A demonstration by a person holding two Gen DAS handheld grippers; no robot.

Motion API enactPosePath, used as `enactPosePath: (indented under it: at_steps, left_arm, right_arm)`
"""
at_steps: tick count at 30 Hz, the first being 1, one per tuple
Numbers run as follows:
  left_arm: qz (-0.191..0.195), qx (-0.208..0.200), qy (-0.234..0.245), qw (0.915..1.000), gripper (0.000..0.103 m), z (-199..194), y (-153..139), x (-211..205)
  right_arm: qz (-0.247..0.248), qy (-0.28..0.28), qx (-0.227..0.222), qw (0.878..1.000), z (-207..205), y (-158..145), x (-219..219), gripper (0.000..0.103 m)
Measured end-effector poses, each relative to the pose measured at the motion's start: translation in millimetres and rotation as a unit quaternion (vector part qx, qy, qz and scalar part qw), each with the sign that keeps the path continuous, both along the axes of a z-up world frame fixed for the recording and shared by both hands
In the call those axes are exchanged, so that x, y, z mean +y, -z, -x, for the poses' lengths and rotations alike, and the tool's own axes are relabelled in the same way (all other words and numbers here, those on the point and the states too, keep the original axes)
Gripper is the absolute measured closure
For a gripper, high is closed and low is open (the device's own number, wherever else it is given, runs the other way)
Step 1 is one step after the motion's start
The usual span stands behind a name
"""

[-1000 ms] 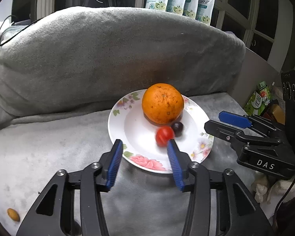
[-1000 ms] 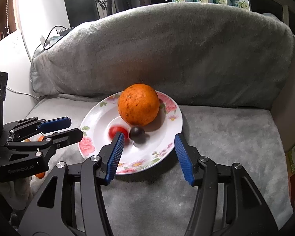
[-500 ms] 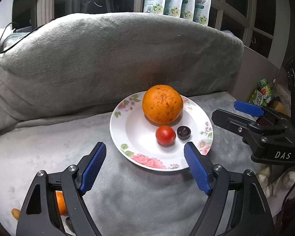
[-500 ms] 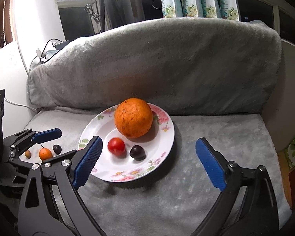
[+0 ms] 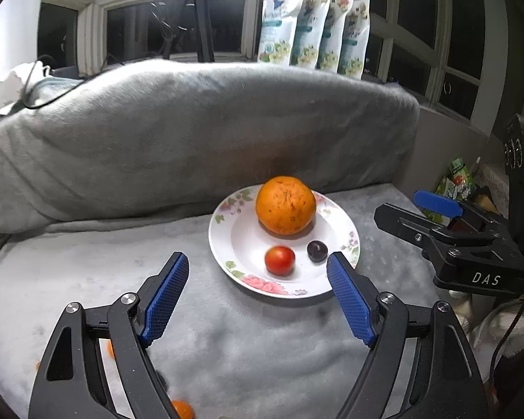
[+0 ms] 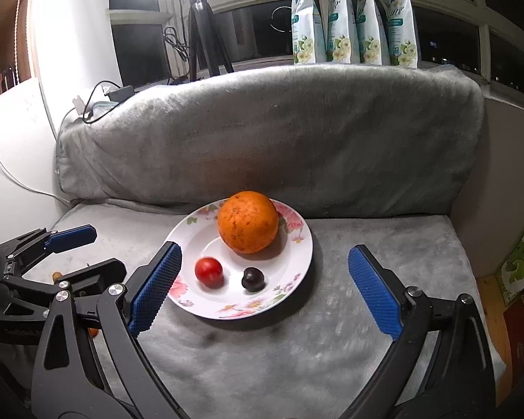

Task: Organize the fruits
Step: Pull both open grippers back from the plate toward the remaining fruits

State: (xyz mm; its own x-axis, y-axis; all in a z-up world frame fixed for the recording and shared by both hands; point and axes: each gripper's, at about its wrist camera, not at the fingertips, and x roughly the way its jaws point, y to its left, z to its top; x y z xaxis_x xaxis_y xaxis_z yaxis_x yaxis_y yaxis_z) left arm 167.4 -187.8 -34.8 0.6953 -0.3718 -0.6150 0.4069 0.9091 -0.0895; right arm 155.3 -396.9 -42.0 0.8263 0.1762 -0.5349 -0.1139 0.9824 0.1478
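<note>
A white floral plate (image 5: 234, 241) (image 6: 297, 244) rests on the grey blanket. It holds a large orange (image 5: 285, 204) (image 6: 248, 221), a small red tomato (image 5: 279, 260) (image 6: 209, 271) and a dark plum-like fruit (image 5: 317, 250) (image 6: 252, 278). My left gripper (image 5: 256, 256) (image 6: 87, 255) hovers open before the plate's near left rim, nothing between its blue pads. To the right, my right gripper (image 6: 265, 248) (image 5: 407, 209) is also open and holds nothing. Small orange fruits (image 5: 181, 409) (image 6: 57, 275) lie on the blanket at the near left, partly hidden by the left gripper.
A tall grey cushion back (image 6: 262, 132) rises just behind the plate. Several white pouches (image 6: 353, 17) and a tripod (image 6: 206, 35) stand on the sill beyond it. Green cartons (image 6: 520, 262) sit off the blanket's right edge, and a cable (image 6: 97, 104) lies at the back left.
Both grippers' jaws have spread from half open to wide open. Both have drawn back and upward from the plate, where the tomato and dark fruit still lie.
</note>
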Motion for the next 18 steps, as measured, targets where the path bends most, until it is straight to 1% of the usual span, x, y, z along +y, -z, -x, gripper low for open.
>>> enactPosePath:
  at_steps: [6,10,16,18]
  left_arm:
    - [0.014,-0.016,-0.005,0.9998,0.021,16,-16,15]
    - [0.023,-0.026,-0.009,0.9993,0.021,26,-24,26]
    - [0.035,-0.042,-0.016,0.9984,0.021,42,-39,47]
    - [0.039,-0.047,-0.019,0.998,0.021,49,-44,56]
  right_arm:
    - [-0.03,0.003,-0.006,1.0,10,-7,2,0.005]
    - [-0.017,0.006,-0.016,1.0,18,-12,10,0.005]
    - [-0.004,-0.004,-0.012,1.0,26,-18,25,0.005]
    - [-0.002,-0.011,-0.007,1.0,29,-20,31,0.003]
